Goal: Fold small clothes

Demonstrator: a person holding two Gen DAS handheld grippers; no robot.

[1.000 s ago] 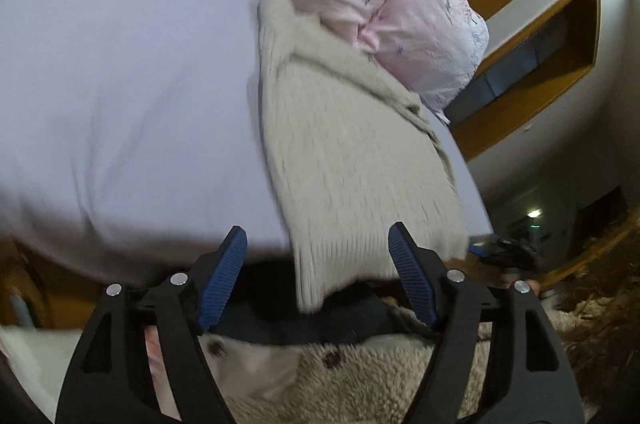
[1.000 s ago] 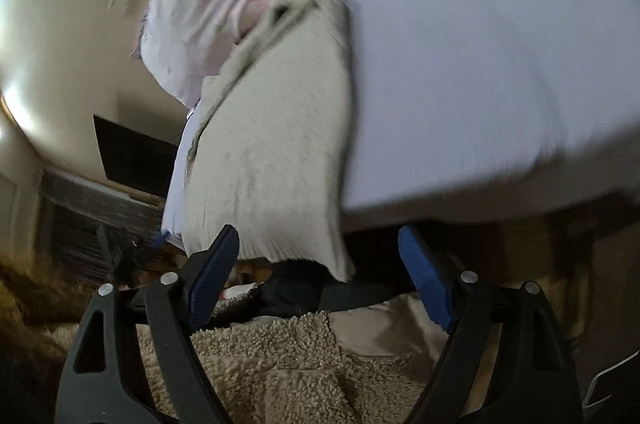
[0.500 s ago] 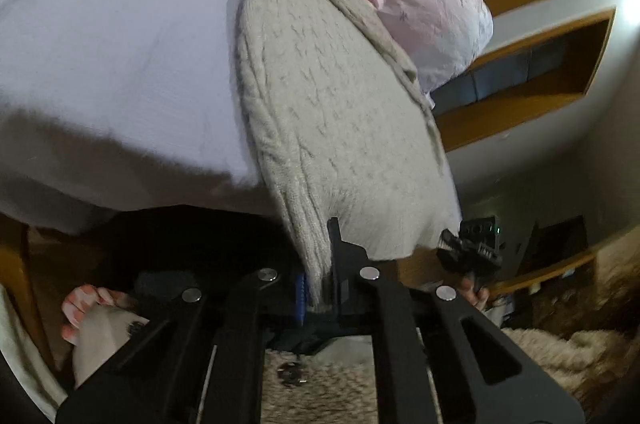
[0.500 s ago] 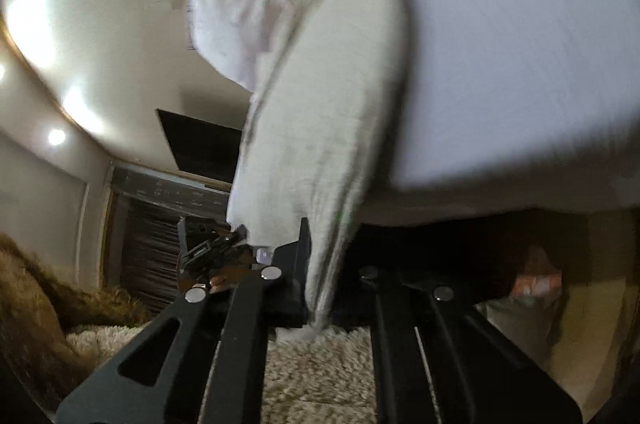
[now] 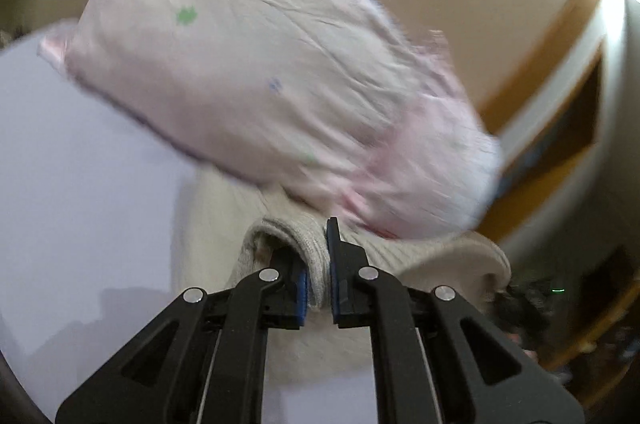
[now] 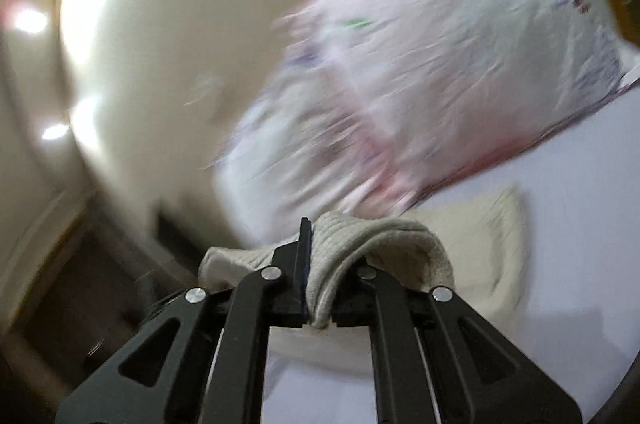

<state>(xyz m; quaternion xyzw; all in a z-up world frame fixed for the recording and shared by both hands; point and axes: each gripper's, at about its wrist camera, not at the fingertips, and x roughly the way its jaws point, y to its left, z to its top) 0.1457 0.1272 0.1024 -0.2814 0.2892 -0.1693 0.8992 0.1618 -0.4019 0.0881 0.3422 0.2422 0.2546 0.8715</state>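
A cream knitted sweater [image 5: 212, 224] lies on the lavender bed sheet [image 5: 80, 184], its far end under the pillows. My left gripper [image 5: 318, 264] is shut on the sweater's hem, which bunches over the fingers. My right gripper [image 6: 320, 276] is shut on the other corner of the sweater [image 6: 488, 244], which drapes over its right finger. Both hold the hem above the sweater's far part, close to the pillows. The views are blurred by motion.
A pale pink flowered pillow [image 5: 240, 64] lies just beyond the sweater, with a second pink one [image 5: 432, 168] beside it; the pillows also show in the right wrist view [image 6: 440, 64]. A beige wall [image 6: 160, 44] and an orange wooden headboard frame [image 5: 560, 112] stand behind.
Both grippers closed on the sweater's hem at the bed edge, then carried it up and forward over the sweater toward the pillows.
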